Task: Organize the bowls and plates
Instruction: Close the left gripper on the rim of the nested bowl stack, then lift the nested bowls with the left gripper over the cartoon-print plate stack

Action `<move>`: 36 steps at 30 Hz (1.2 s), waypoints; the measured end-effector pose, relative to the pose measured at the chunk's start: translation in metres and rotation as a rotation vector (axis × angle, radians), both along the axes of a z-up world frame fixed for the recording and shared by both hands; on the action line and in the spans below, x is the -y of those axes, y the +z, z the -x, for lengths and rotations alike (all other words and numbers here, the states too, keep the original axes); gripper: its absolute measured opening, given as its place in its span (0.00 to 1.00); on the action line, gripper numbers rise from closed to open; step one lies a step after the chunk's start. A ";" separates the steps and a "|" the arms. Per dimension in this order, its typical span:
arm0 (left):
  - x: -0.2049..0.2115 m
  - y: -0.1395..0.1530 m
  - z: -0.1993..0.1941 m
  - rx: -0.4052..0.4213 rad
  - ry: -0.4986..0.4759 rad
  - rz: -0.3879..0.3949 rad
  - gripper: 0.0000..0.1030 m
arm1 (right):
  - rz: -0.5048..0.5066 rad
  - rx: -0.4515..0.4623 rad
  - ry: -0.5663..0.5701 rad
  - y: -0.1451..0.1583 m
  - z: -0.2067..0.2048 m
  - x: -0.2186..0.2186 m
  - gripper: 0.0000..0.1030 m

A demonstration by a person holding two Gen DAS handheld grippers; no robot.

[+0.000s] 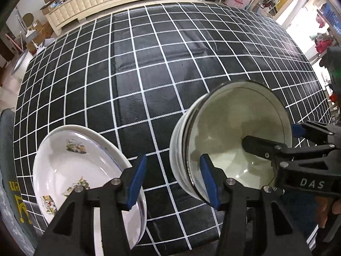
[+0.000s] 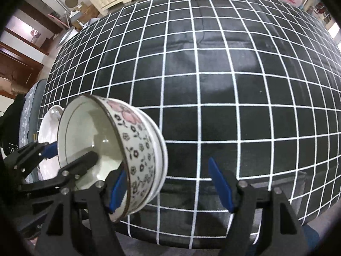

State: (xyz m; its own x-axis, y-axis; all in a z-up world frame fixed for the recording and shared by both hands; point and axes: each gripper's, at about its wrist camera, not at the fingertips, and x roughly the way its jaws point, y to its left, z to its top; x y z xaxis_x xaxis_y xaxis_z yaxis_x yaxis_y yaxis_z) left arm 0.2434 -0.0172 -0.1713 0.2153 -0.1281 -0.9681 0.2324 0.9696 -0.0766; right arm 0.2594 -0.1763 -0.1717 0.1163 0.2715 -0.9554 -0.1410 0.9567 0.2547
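Note:
A stack of white bowls [image 1: 234,136] stands near the table's front edge; the top bowl has pink and black flowers outside [image 2: 136,155]. My left gripper [image 1: 173,181] is open, its fingers either side of the gap between the bowls and a stack of white flower-print plates [image 1: 70,170]. My right gripper [image 2: 168,188] is open, its left finger beside the bowl's outer wall. It shows in the left wrist view [image 1: 275,136], one finger inside the bowl and one outside its rim.
The table wears a black cloth with a white grid [image 1: 149,74]. A cream cabinet [image 1: 96,2] and cluttered shelves stand beyond its far edge. A grey chair cushion [image 1: 8,181] lies at the left of the plates.

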 end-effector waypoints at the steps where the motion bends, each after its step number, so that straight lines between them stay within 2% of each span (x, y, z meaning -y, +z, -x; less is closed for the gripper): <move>1: 0.001 -0.002 0.000 -0.004 -0.003 0.002 0.48 | -0.003 0.001 0.000 0.000 0.000 0.000 0.74; 6: 0.000 -0.013 -0.006 -0.014 0.004 0.045 0.48 | -0.038 0.002 0.008 -0.003 -0.002 0.001 0.73; 12: -0.010 -0.033 -0.018 -0.071 0.041 0.141 0.48 | -0.148 -0.048 -0.017 -0.013 -0.006 0.006 0.69; 18: -0.014 -0.046 -0.024 -0.072 0.037 0.158 0.48 | -0.198 -0.067 -0.016 -0.015 -0.003 0.014 0.65; 24: -0.030 -0.046 -0.018 -0.084 0.053 0.187 0.48 | -0.262 -0.100 -0.027 -0.019 0.001 0.018 0.55; 30: -0.033 -0.051 -0.019 -0.086 0.054 0.196 0.49 | -0.262 -0.096 -0.027 -0.017 0.002 0.014 0.55; 36: -0.031 -0.043 -0.012 -0.070 0.032 0.205 0.48 | -0.276 -0.098 -0.049 -0.017 0.001 0.015 0.54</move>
State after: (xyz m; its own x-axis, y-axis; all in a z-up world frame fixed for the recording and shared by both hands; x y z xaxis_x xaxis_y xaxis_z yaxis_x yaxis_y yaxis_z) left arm 0.2556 0.0143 -0.2138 0.1552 -0.3177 -0.9354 0.1888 0.9390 -0.2875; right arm 0.2585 -0.1916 -0.1882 0.0469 0.5187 -0.8537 -0.0584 0.8546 0.5161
